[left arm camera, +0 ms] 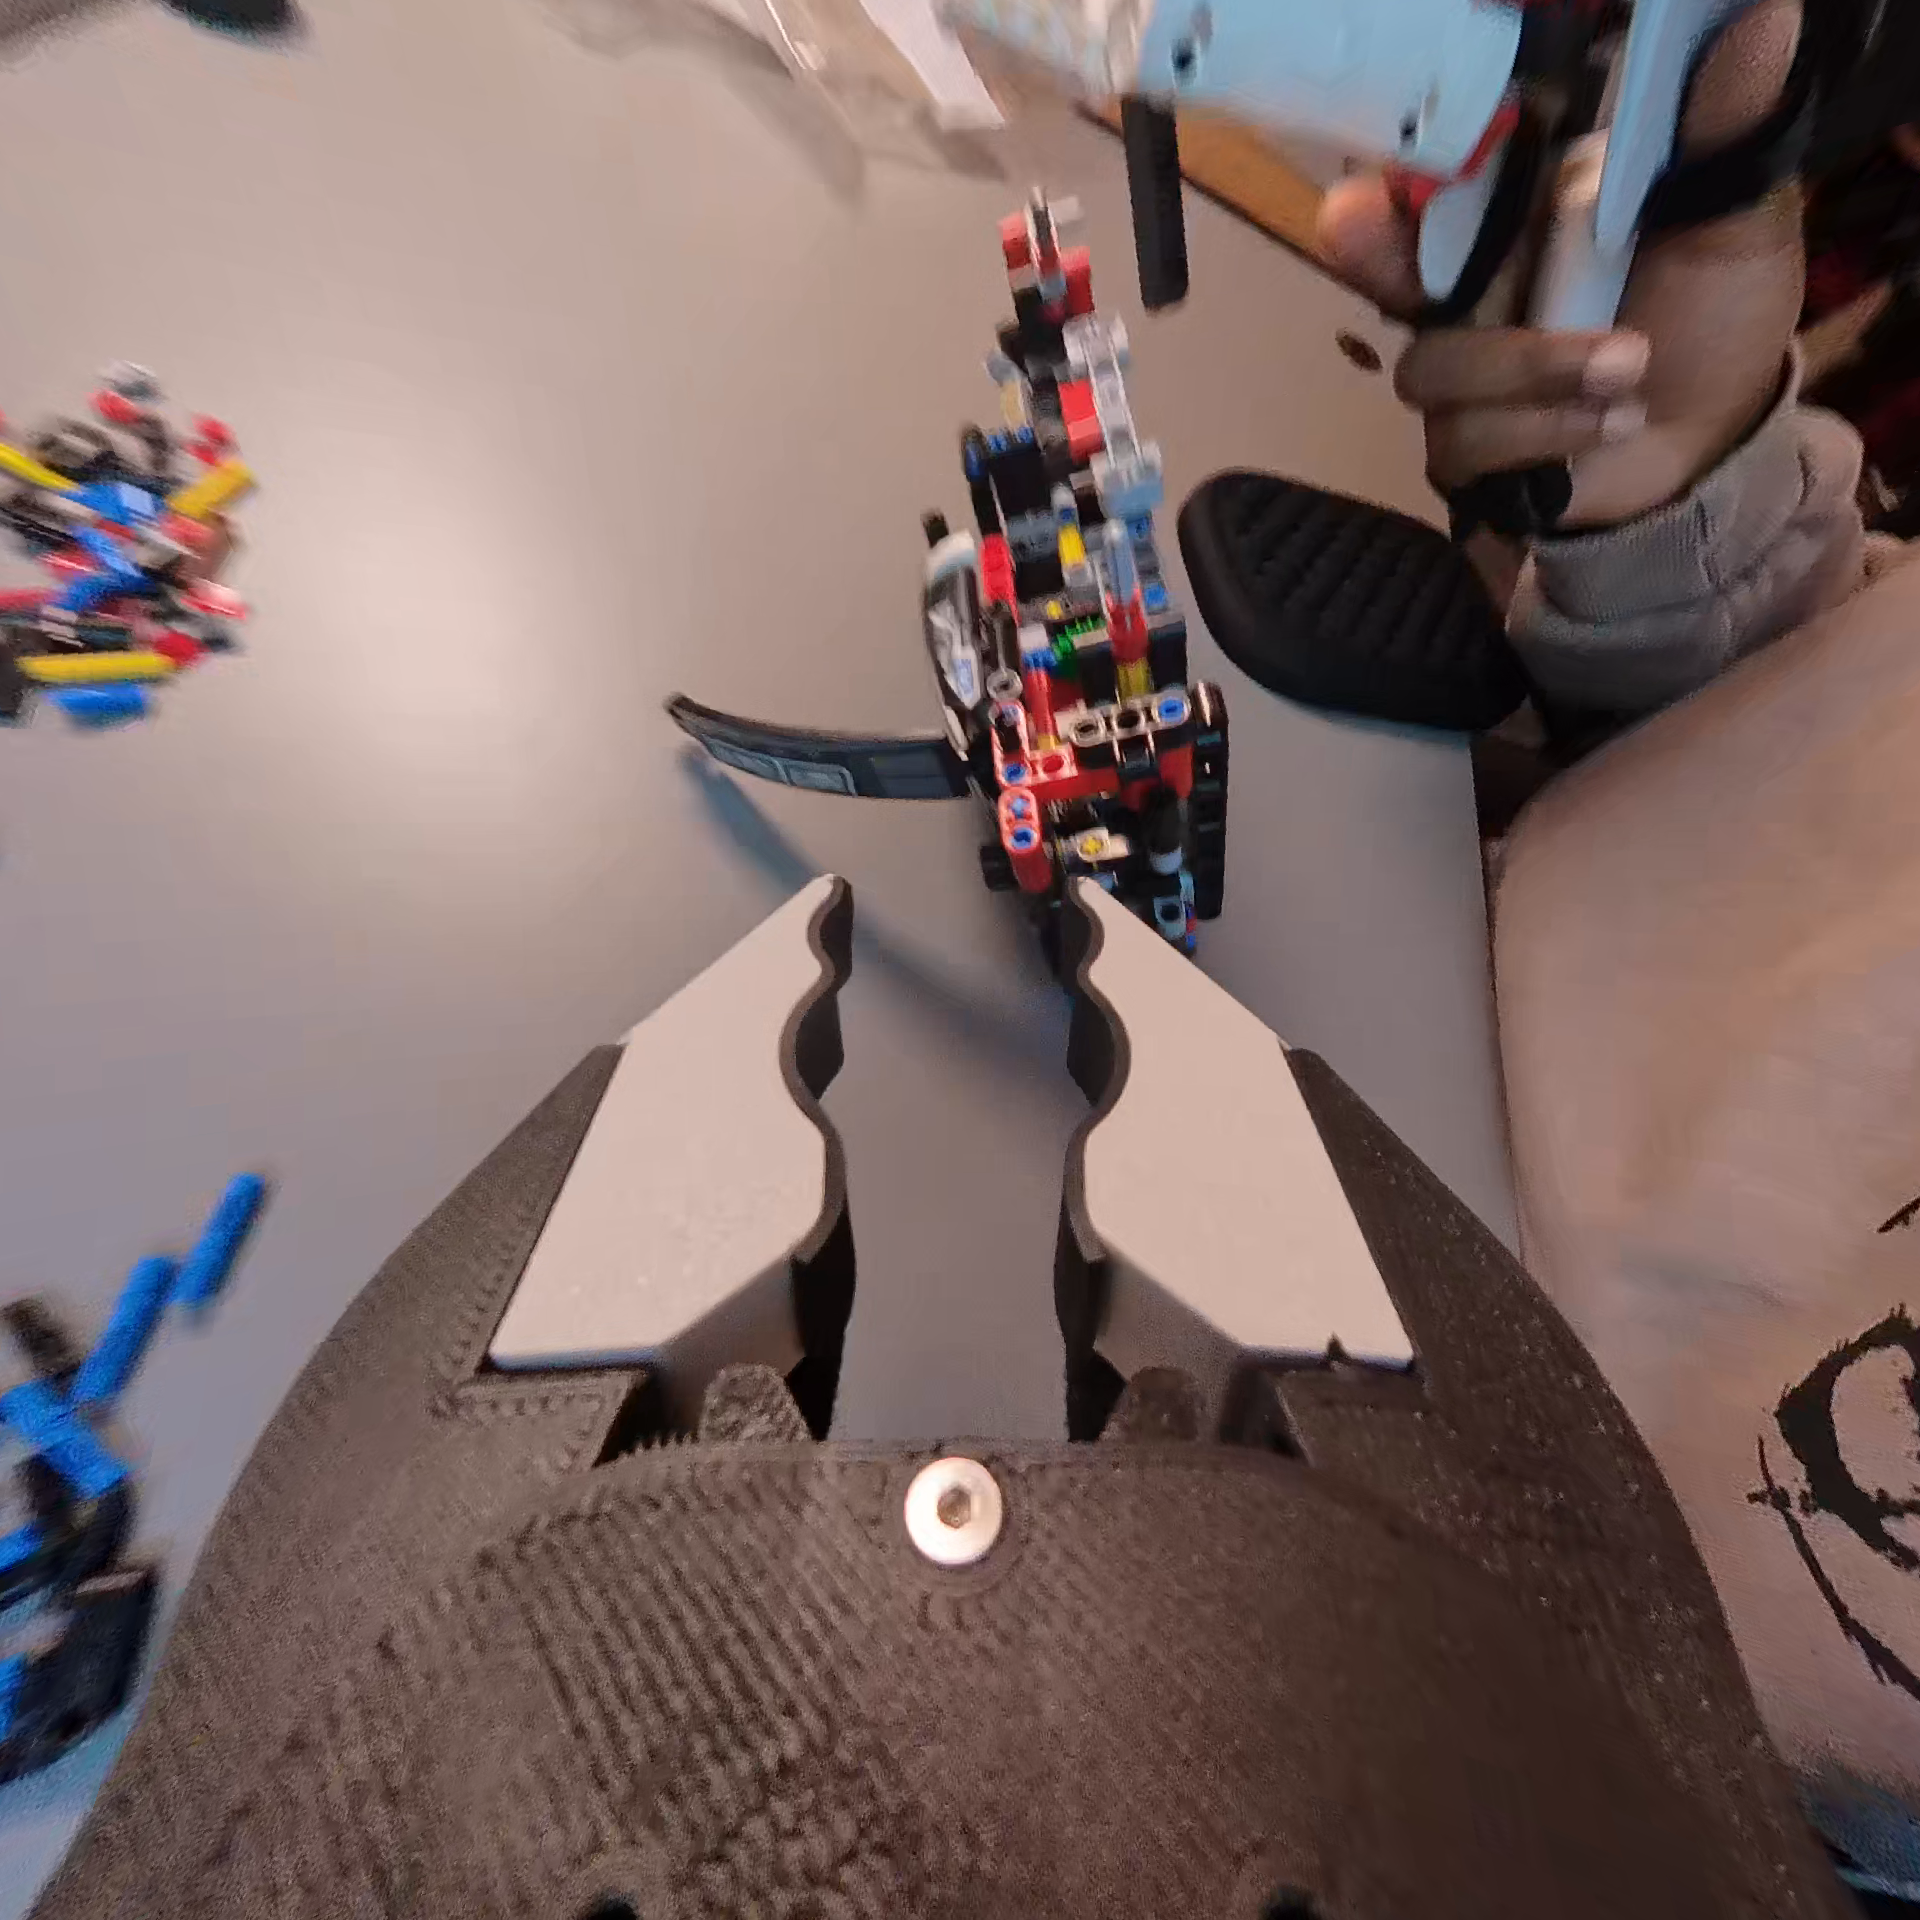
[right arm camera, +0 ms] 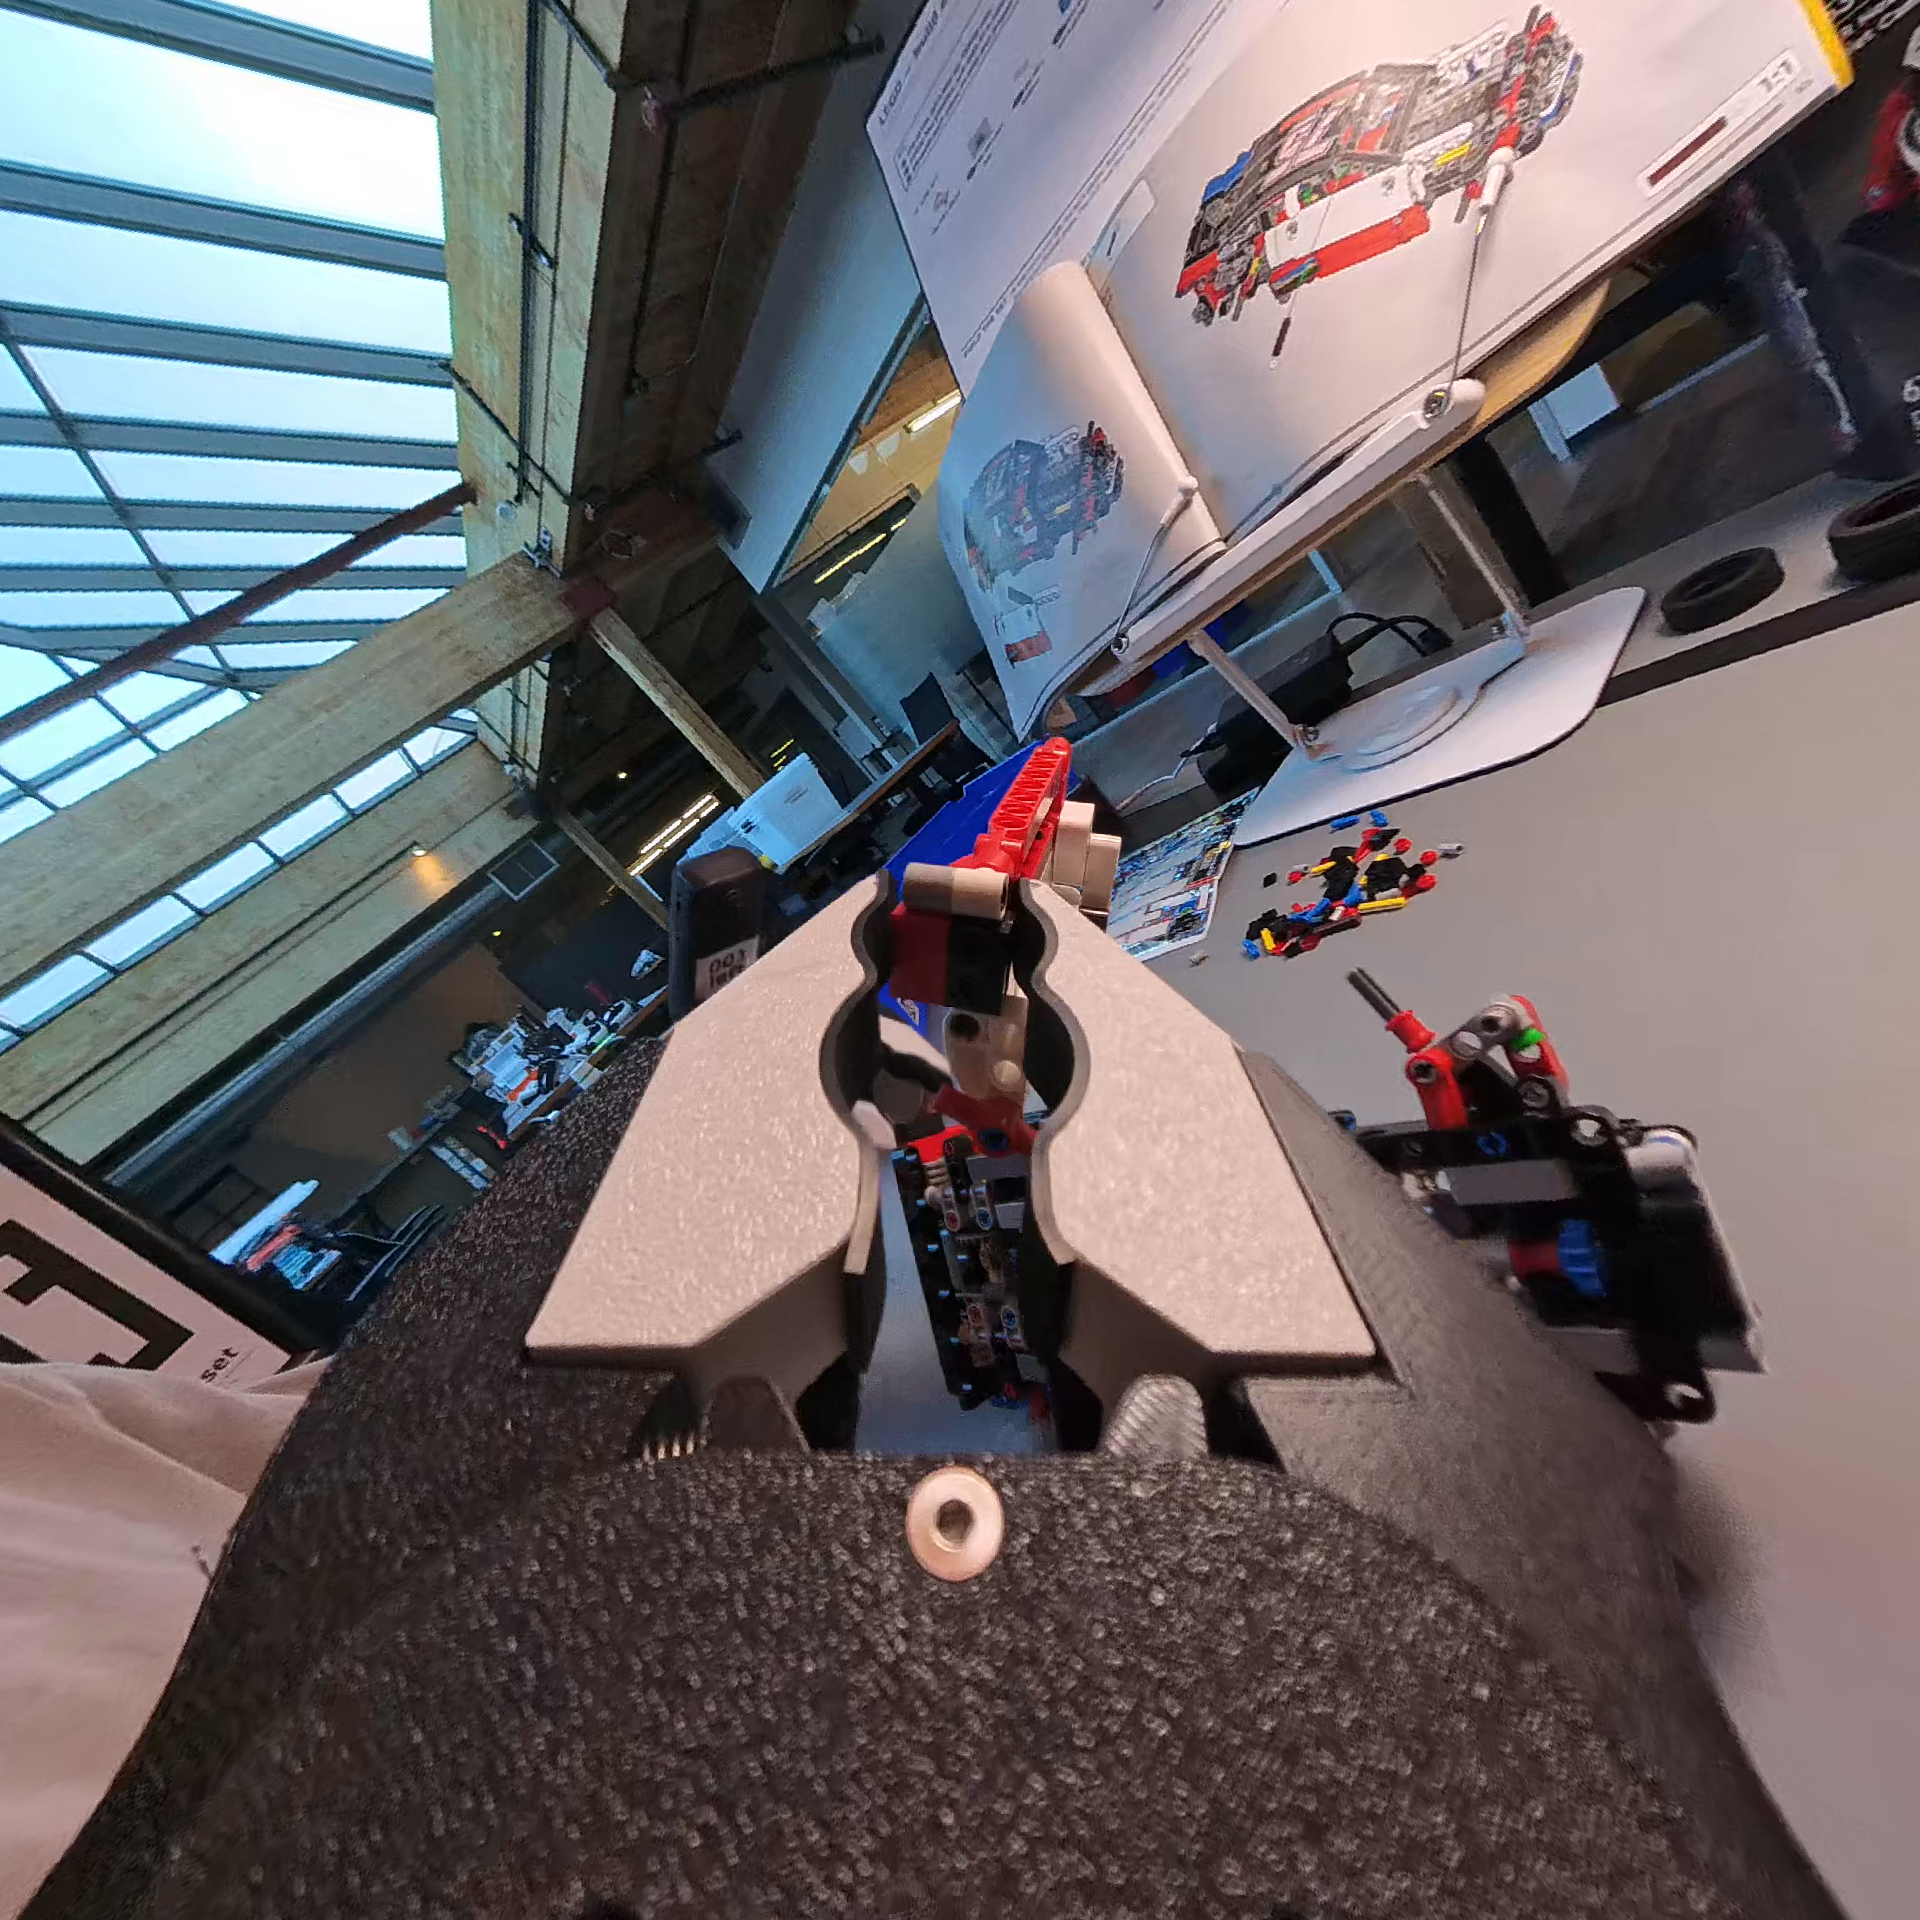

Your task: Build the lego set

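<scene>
Left tongs (left arm camera: 956, 904) released — right tongs (right arm camera: 951, 914) grasping lego model (right arm camera: 961, 961) upright

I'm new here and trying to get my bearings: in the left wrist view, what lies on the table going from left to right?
Pile of loose coloured pieces → curved dark strip → half-built model → black tyre → person's hand holding the other tool.

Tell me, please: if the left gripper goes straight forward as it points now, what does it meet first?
Probably the lego model: the open left gripper has its fingertips just short of the model's near end, though depth is unclear.
</scene>
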Demonstrator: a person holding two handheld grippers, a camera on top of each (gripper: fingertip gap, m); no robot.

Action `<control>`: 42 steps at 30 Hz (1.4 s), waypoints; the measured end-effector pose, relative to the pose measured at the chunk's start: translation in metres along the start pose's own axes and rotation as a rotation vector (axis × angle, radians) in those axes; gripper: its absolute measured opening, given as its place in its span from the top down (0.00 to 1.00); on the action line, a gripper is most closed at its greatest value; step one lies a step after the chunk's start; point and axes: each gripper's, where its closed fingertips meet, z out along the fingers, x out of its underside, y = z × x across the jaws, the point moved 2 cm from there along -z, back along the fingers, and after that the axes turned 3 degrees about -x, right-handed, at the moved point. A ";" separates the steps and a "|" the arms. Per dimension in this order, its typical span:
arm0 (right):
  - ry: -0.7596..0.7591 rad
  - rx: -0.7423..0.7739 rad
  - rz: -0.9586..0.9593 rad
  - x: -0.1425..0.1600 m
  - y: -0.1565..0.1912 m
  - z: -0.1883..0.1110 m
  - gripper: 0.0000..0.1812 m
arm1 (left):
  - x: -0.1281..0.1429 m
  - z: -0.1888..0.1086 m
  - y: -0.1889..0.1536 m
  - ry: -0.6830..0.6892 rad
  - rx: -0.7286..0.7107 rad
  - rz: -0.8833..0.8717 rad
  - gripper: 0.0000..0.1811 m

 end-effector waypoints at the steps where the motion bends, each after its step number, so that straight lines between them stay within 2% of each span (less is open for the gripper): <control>1: 0.000 -0.010 0.005 0.002 0.003 0.004 0.90 | -0.016 -0.017 0.004 -0.068 -0.038 -0.007 0.80; 3: 0.007 -0.018 0.003 0.008 0.007 0.012 0.90 | -0.053 -0.033 -0.013 -0.182 -0.054 0.038 0.80; 5: 0.007 -0.018 -0.006 0.015 0.008 0.023 0.90 | -0.080 -0.020 -0.044 -0.255 -0.068 0.105 0.81; 6: 0.002 -0.019 -0.033 0.019 0.010 0.029 0.89 | -0.088 -0.008 -0.061 -0.285 -0.034 0.074 0.82; 8: -0.007 -0.001 -0.166 0.026 0.015 0.040 0.90 | -0.102 0.012 -0.089 -0.354 0.151 -0.136 0.79; 11: -0.024 0.036 -0.483 0.037 0.028 0.049 0.89 | -0.115 0.032 -0.082 -0.418 0.274 -0.418 0.67; 13: -0.042 0.073 -0.745 0.041 0.036 0.051 0.90 | -0.125 0.034 -0.078 -0.468 0.360 -0.553 0.64; 16: -0.071 0.097 -1.076 0.047 0.049 0.053 0.90 | -0.135 0.037 -0.073 -0.510 0.379 -0.593 0.61; 17: -0.072 0.106 -1.156 0.051 0.051 0.054 0.90 | -0.137 0.036 -0.072 -0.523 0.386 -0.597 0.67; 18: -0.074 0.119 -1.202 0.053 0.052 0.056 0.90 | -0.137 0.037 -0.069 -0.523 0.362 -0.582 0.72; 20: -0.066 0.131 -1.199 0.054 0.050 0.057 0.90 | -0.137 0.038 -0.066 -0.511 0.346 -0.544 0.73; 22: -0.018 0.110 -1.107 0.055 0.046 0.057 0.89 | -0.135 0.040 -0.061 -0.463 0.330 -0.505 0.73; 24: 0.070 -0.010 -0.961 0.059 0.051 0.054 0.79 | -0.134 0.038 -0.045 -0.413 0.254 -0.444 0.73; 26: 0.152 -0.092 -0.867 0.043 0.054 0.045 0.71 | -0.127 0.034 -0.030 -0.256 0.213 -0.338 0.73; 27: 0.204 -0.132 -0.876 0.029 0.054 0.041 0.73 | -0.123 0.032 -0.023 -0.166 0.183 -0.273 0.74; 28: 0.279 -0.190 -0.904 0.016 0.055 0.038 0.77 | -0.117 0.032 -0.018 -0.053 0.153 -0.208 0.74; 30: 0.441 -0.259 -1.036 -0.005 0.053 0.042 0.78 | -0.112 0.032 -0.013 0.146 0.102 -0.083 0.74; 32: 0.580 -0.277 -1.329 -0.017 0.041 0.057 0.77 | -0.112 0.035 -0.023 0.334 0.131 0.007 0.74; 33: 0.646 -0.294 -1.441 -0.017 0.035 0.066 0.77 | -0.111 0.036 -0.028 0.422 0.139 0.048 0.74; 35: 0.775 -0.375 -1.522 -0.006 0.024 0.079 0.75 | -0.108 0.040 -0.034 0.578 0.149 0.126 0.74; 38: 0.837 -0.507 -1.611 0.020 0.011 0.085 0.76 | -0.104 0.047 -0.039 0.684 0.165 0.177 0.74; 40: 0.781 -0.536 -1.620 0.031 0.007 0.088 0.84 | -0.097 0.052 -0.035 0.723 0.163 0.190 0.74; 41: 0.750 -0.530 -1.624 0.034 0.005 0.090 0.92 | -0.095 0.052 -0.034 0.728 0.175 0.180 0.74; 42: 0.721 -0.524 -1.621 0.036 0.002 0.091 0.93 | -0.094 0.052 -0.032 0.724 0.187 0.171 0.74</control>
